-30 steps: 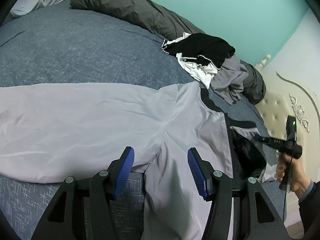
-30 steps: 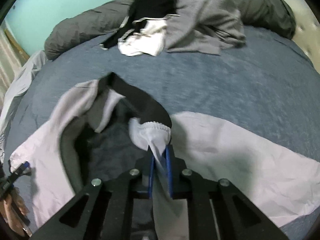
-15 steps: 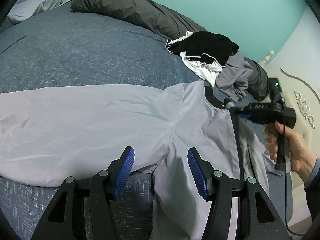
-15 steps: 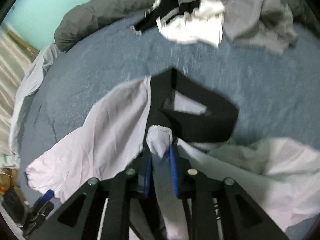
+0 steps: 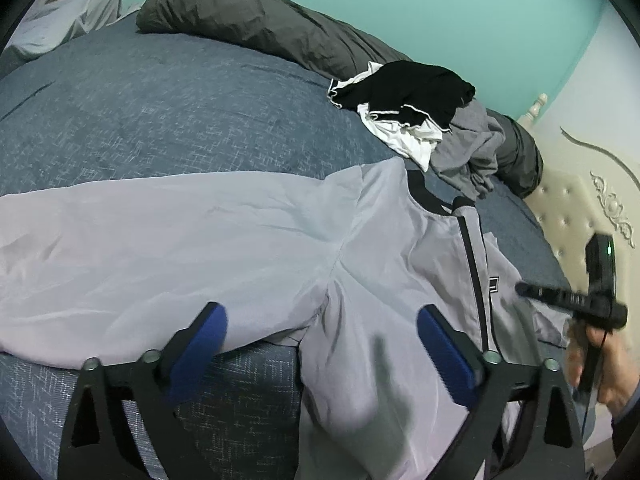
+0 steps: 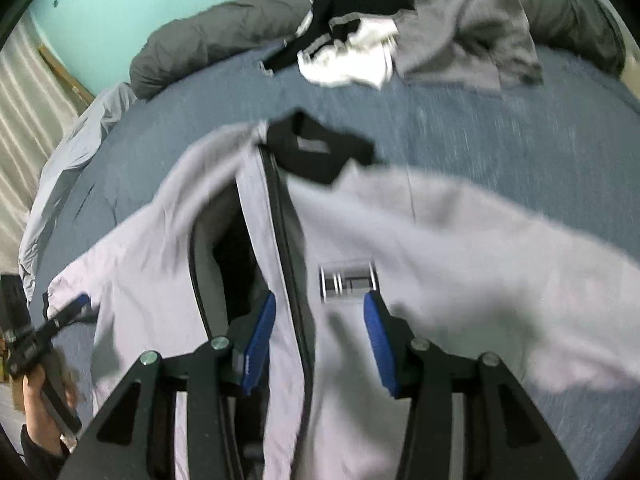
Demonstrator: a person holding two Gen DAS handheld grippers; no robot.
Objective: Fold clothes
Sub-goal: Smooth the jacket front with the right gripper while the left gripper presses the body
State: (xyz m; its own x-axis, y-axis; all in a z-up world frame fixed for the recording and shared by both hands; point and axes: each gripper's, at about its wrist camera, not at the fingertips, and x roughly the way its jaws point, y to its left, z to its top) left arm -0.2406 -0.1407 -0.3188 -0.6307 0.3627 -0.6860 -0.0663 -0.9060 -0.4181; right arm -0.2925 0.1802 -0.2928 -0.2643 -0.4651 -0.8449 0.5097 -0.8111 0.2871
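Observation:
A light grey jacket [image 5: 248,240] with a black collar [image 6: 316,152] and a black zip strip lies spread front-up on the blue bed, one sleeve stretched far to the left in the left wrist view. My left gripper [image 5: 320,332] hovers open over the armpit of that sleeve, nothing between its blue pads. My right gripper [image 6: 318,320] is open above the jacket's chest, straddling the zip line just below a small chest logo [image 6: 346,278]. The right gripper [image 5: 568,300] also shows at the right edge of the left wrist view, held in a hand.
A pile of black, white and grey clothes [image 5: 416,108] lies at the back of the bed. A dark grey duvet roll [image 5: 248,28] runs along the teal wall. A padded cream headboard [image 5: 580,216] stands at the right. Pale sheets [image 6: 68,152] bunch at the far left.
My right gripper has let go of the jacket front it was pinching and now stands open. The front panel has dropped flat over the chest. My left gripper has barely moved.

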